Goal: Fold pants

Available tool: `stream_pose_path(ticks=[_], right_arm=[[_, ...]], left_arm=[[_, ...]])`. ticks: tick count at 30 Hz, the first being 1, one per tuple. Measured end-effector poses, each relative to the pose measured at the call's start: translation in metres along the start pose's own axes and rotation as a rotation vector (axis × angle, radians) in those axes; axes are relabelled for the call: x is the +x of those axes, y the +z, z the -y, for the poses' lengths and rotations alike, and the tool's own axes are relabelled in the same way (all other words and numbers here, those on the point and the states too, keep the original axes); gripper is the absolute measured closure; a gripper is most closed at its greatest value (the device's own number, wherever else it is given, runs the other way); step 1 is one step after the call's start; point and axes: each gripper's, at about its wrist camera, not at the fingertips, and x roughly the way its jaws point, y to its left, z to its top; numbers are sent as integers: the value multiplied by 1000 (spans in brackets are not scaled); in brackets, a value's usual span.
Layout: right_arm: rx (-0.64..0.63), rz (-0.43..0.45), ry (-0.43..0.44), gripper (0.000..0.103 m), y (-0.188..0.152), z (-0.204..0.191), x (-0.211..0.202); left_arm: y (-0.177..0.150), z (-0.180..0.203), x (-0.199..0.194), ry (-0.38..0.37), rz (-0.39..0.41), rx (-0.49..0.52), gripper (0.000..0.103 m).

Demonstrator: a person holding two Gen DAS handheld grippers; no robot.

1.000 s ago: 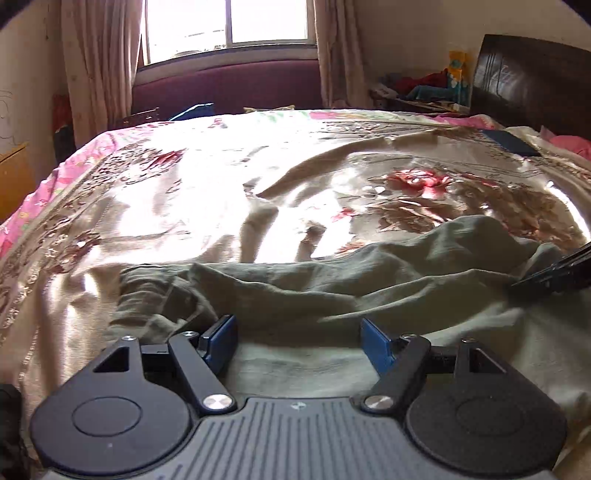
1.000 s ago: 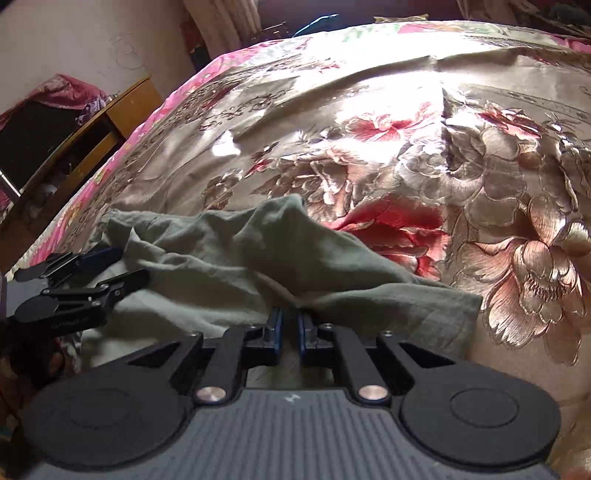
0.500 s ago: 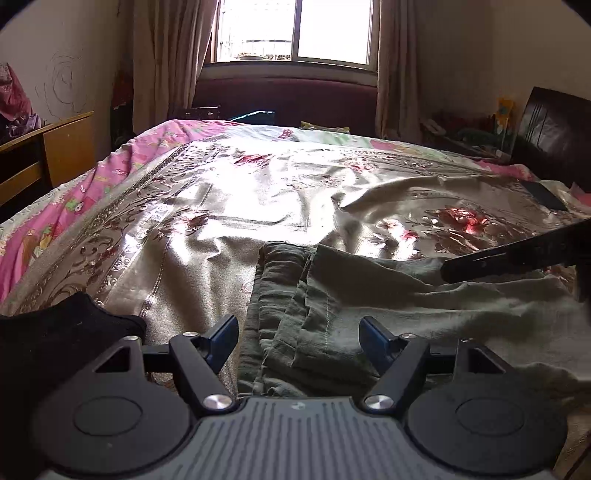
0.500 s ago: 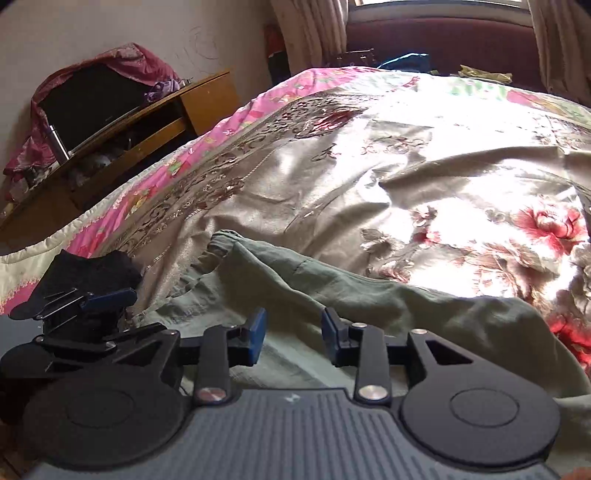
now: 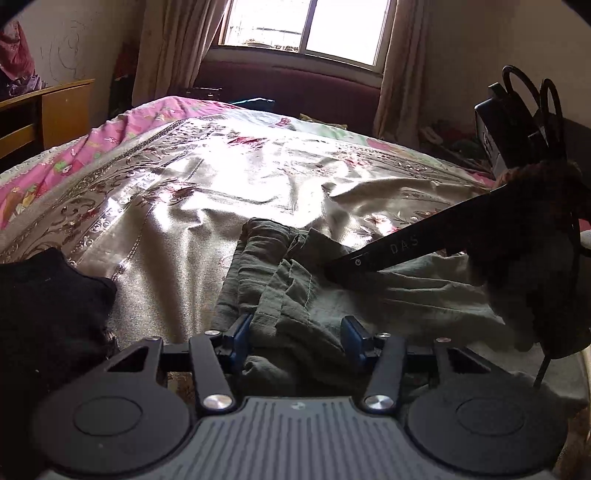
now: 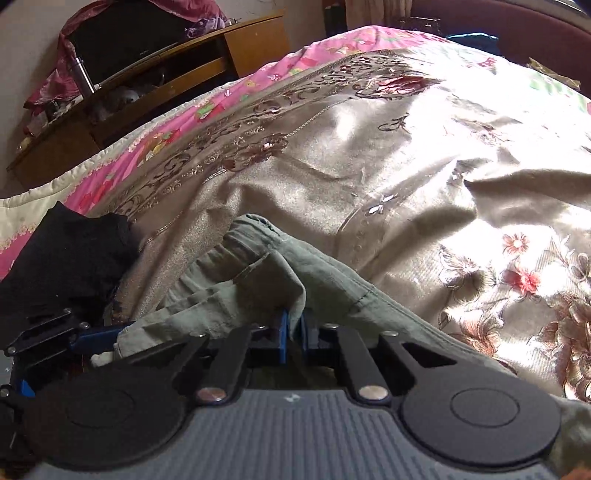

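Observation:
Olive green pants (image 5: 406, 295) lie crumpled on the shiny floral bedspread (image 5: 184, 192), waistband end toward the left. My left gripper (image 5: 297, 338) sits low at the near edge of the waistband. Its jaws are closing with bunched cloth between the blue pads, still wide apart. My right gripper (image 6: 293, 332) is shut on a raised fold of the pants (image 6: 295, 288) near the waist. In the left wrist view one of its black fingers (image 5: 388, 251) slants in from the right and rests on the cloth.
A black garment (image 5: 48, 295) lies at the bed's left edge, close to my left gripper. A wooden desk with shelves (image 6: 147, 88) stands beyond the bed's left side. A dark-gloved hand (image 5: 535, 240) holds the right tool. The bedspread stretches back to the window (image 5: 306, 29).
Both grippers have slid left along the pants to the waistband end. The right gripper opened, then shut on a fold. The left pads have drawn closer together around the cloth.

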Motion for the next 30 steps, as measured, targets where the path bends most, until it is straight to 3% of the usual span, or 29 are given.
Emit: stream_pose_path(ticks=[4,7,9,11,13,18,22,27,30], right_arm=[[-60,38,16,99,12,-17,-15],[-77,70,27,99,21,-25,-16],[-111,23,19,98,23,-29,-1],[-131,-28,-30,90,14,-31,23],[-153,-11,-54,89,7,-32,28],[-43,134,-52,71,-1,-16,-33],[114,237,-129,67,-43,19,-109],[353,209,-340,67,-134,64,-172],[521,209,-404,65,-184,92,-193]], left_arm=[[2,-12,-19,-33,22,-74,62],[1,-16,-27,-36,30,-96,64],[-3,-15,-25,-17,11,-78,64],[-7,-15,-20,11,-23,-66,64],[-6,-15,-20,27,-29,-59,62],[4,-10,-37,57,12,0,56],[12,11,-47,35,61,68,53],[5,76,-32,-151,20,218,50],[-5,126,-20,-261,-5,351,49]])
